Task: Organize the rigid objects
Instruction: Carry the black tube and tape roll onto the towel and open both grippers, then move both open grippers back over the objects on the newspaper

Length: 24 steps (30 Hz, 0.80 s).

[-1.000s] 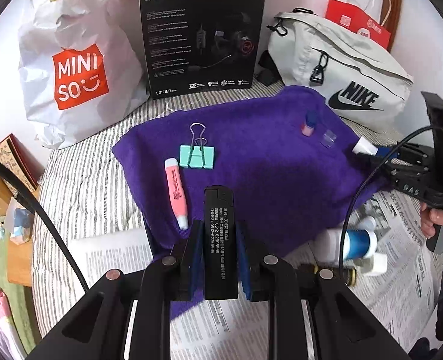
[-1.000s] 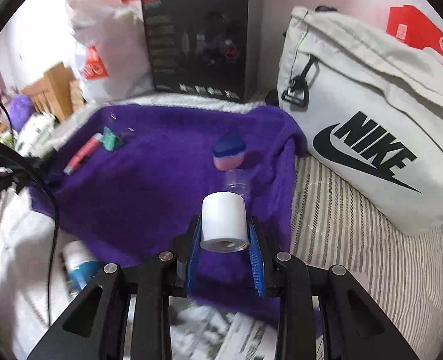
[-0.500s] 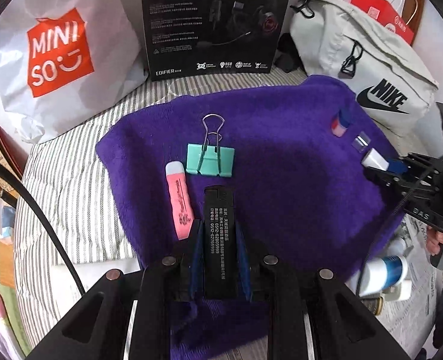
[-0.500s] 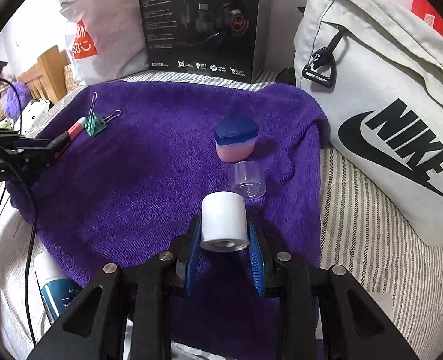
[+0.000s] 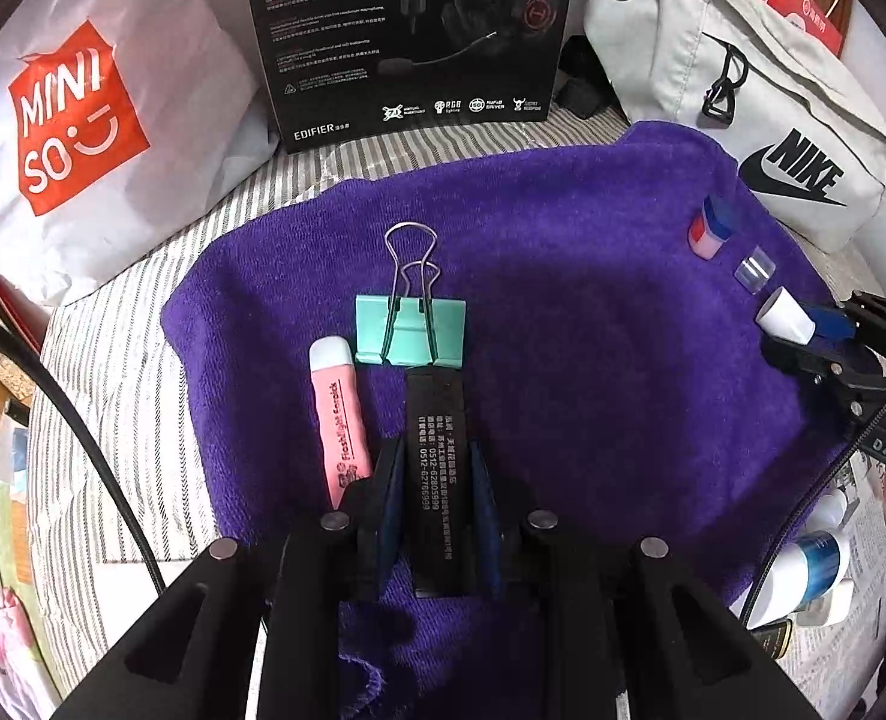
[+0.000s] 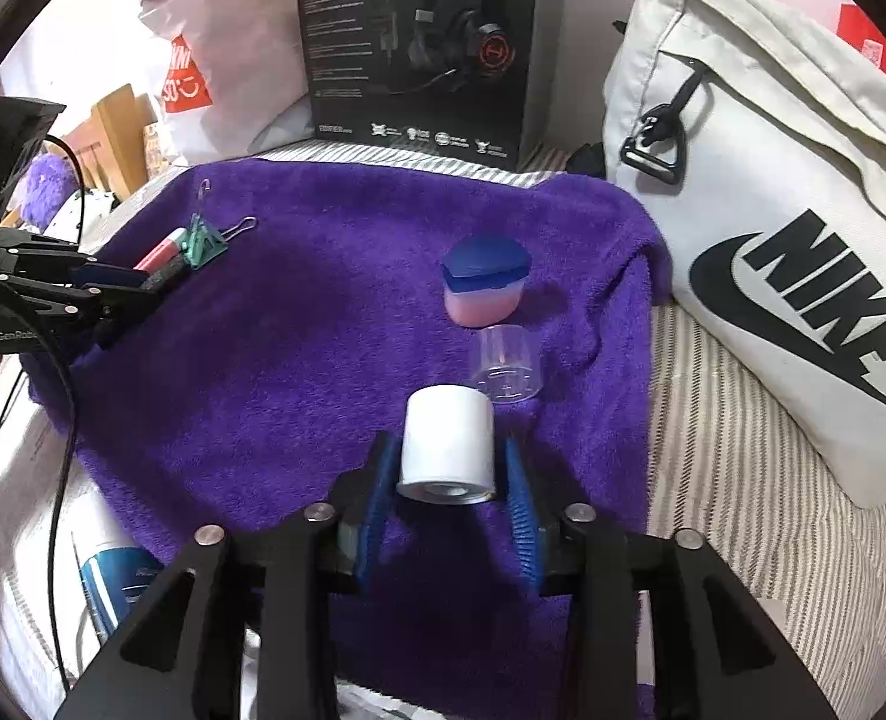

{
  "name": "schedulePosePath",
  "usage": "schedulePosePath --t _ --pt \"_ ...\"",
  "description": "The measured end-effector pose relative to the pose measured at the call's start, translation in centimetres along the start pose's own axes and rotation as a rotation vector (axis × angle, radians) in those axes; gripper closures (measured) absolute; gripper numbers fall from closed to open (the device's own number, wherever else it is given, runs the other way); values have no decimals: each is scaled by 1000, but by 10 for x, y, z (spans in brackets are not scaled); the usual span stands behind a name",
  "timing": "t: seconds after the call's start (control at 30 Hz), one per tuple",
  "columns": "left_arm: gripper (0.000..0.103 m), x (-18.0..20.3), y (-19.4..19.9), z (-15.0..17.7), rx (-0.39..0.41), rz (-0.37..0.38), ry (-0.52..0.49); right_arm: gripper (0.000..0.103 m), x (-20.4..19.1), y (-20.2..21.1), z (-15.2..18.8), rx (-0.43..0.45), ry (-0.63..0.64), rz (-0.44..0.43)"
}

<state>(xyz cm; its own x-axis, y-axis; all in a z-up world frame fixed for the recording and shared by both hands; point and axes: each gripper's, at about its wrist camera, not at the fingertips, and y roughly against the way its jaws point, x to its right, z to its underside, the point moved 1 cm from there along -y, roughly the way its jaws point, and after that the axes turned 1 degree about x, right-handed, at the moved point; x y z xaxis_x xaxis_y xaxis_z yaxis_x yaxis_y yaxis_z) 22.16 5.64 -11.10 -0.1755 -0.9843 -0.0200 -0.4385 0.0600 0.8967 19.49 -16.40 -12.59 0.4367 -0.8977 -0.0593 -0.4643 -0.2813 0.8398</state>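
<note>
My left gripper [image 5: 432, 462] is shut on a flat black bar with white print [image 5: 432, 450], low over a purple towel [image 5: 562, 312]. Its tip nearly touches a mint binder clip [image 5: 410, 324]; a pink highlighter [image 5: 341, 414] lies just to its left. My right gripper [image 6: 450, 468] is shut on a white cylinder [image 6: 447, 441] over the towel's right part [image 6: 293, 330]. Just ahead stand a clear plastic cap [image 6: 505, 366] and a pink jar with a blue lid [image 6: 484, 288]. The right gripper also shows in the left wrist view [image 5: 802, 330].
A black headset box [image 5: 413, 36], a white MINISO bag [image 5: 83, 120] and a grey Nike bag [image 5: 742, 96] line the back. A blue-and-white bottle [image 5: 808, 570] lies on newspaper at the front right. The striped bedding [image 6: 742, 480] surrounds the towel.
Both grippers moved forward and lower over the towel with their objects still held. The black bar has come up beside the highlighter and the clip; the white cylinder has closed on the clear cap.
</note>
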Motion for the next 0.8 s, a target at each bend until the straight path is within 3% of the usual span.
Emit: schedulePosePath --t 0.1,0.23,0.33,0.53,0.7,0.8 --pt "72 2 3 5 -5 -3 4 47 -3 1 -1 -5 3 -31" --pt "57 2 8 16 -21 8 22 46 -5 7 -3 -20 8 -1" --pt "57 2 20 24 -20 0 33 46 -2 25 -3 -2 -3 5" --pt "56 6 69 40 58 8 42 42 -12 75 7 44 18 1" --pt "53 13 100 68 100 10 54 41 -29 102 31 56 29 -28" --pt "53 19 109 85 114 34 74 41 -37 97 53 23 9 -41"
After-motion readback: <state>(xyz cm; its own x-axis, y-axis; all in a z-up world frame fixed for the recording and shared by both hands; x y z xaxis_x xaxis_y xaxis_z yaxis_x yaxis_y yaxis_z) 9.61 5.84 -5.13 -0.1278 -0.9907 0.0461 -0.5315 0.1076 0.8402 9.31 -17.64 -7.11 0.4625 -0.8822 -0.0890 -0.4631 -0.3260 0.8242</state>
